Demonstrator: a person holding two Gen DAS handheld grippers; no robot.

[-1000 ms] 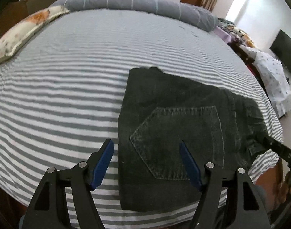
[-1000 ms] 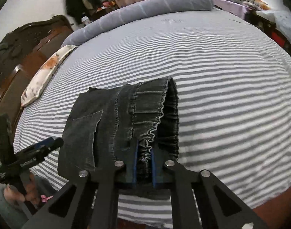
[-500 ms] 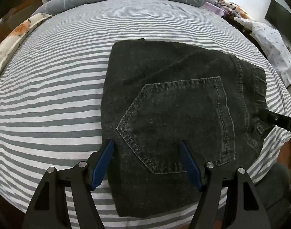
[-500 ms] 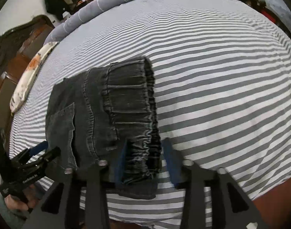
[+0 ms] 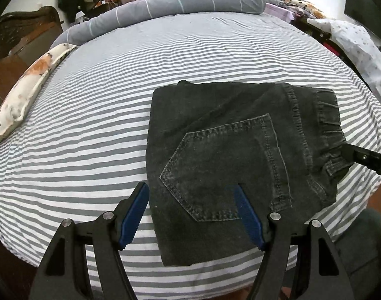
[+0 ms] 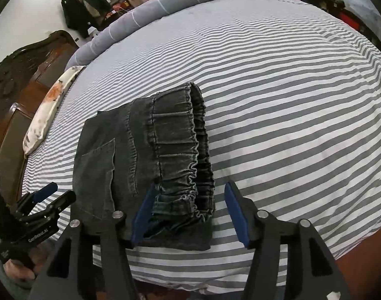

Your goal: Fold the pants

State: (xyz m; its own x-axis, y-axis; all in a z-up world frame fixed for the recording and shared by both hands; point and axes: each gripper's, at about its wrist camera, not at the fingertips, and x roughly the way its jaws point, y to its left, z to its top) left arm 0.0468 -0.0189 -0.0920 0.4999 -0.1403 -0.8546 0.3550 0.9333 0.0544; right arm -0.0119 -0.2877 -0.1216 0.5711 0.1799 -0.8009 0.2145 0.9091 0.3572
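Black denim pants (image 5: 222, 155) lie folded into a compact rectangle near the front edge of the striped bed (image 5: 95, 115), back pocket facing up. My left gripper (image 5: 191, 201) hovers open over the left edge of the fold, nothing pinched. In the right wrist view the pants (image 6: 150, 155) show their gathered elastic waistband on the right side. My right gripper (image 6: 189, 200) is opening, its jaws spread on either side of the waistband's near end, pads off the cloth. The right gripper's fingertip (image 5: 360, 156) shows at the pants' right edge in the left view.
A floral pillow (image 5: 28, 87) lies at the bed's left side and a rolled grey blanket (image 5: 170, 2) along the far edge. A dark wooden headboard (image 6: 23, 75) stands left. The left gripper (image 6: 44, 200) and a hand holding it appear at lower left.
My right gripper let go of the waistband and its jaws spread apart. The left gripper shifted over the pants' left edge, staying open. The pants rest flat.
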